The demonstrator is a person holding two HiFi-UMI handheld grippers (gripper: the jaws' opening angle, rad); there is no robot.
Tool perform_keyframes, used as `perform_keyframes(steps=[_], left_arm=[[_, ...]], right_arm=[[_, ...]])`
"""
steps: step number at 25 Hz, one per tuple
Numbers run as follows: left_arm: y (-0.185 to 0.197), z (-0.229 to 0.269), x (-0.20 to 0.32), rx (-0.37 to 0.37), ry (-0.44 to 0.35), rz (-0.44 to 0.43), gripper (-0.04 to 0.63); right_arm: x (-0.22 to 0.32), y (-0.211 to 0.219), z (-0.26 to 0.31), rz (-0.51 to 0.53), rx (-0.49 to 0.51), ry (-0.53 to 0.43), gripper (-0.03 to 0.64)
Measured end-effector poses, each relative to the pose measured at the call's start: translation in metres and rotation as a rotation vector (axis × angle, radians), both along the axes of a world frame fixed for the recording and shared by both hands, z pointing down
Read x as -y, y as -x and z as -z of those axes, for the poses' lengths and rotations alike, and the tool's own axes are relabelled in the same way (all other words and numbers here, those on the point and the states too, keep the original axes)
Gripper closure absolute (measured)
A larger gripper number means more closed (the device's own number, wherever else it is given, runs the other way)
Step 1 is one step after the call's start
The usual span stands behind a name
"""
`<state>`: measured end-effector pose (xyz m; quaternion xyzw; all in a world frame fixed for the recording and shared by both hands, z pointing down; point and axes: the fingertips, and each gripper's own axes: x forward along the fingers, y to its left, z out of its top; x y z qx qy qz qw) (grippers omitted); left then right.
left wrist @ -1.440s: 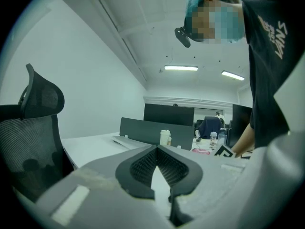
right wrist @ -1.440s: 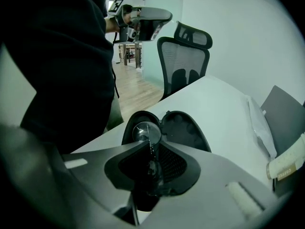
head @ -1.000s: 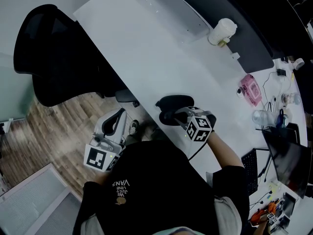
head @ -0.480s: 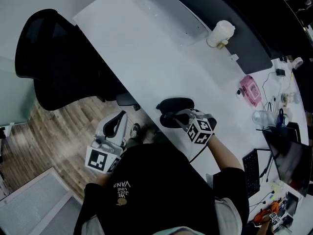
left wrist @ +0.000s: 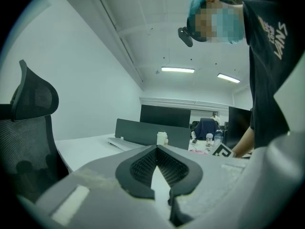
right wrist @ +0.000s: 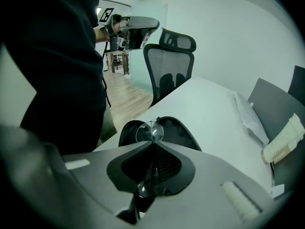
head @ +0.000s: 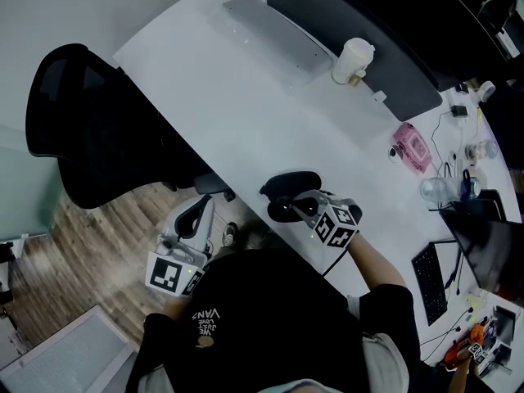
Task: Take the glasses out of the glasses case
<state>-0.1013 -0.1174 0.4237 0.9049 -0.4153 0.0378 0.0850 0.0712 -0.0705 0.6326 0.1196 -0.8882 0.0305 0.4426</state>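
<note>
Glasses (right wrist: 149, 131): clear round lenses, hanging over the open black glasses case (right wrist: 185, 130) at the desk's (head: 246, 97) near edge.
Right gripper (right wrist: 153, 146): clamping the glasses.
Left gripper (left wrist: 156, 149): jaws pressing together, empty.

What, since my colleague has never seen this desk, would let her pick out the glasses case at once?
On the long white desk, follow the near edge to where the right gripper grips the glasses. The glasses case lies there: a black oval shell, open, the only dark thing on that white stretch.
</note>
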Motion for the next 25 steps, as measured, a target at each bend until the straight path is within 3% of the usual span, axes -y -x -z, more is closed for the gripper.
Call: perform_keyframes(steps=[25], left_arm=[[-0.014,0.012,0.002,-0.044,-0.037,-0.229,0.594]], right_arm=[[0.001,-0.005,0.073,-0.437,0.161,-0.170,0.614]])
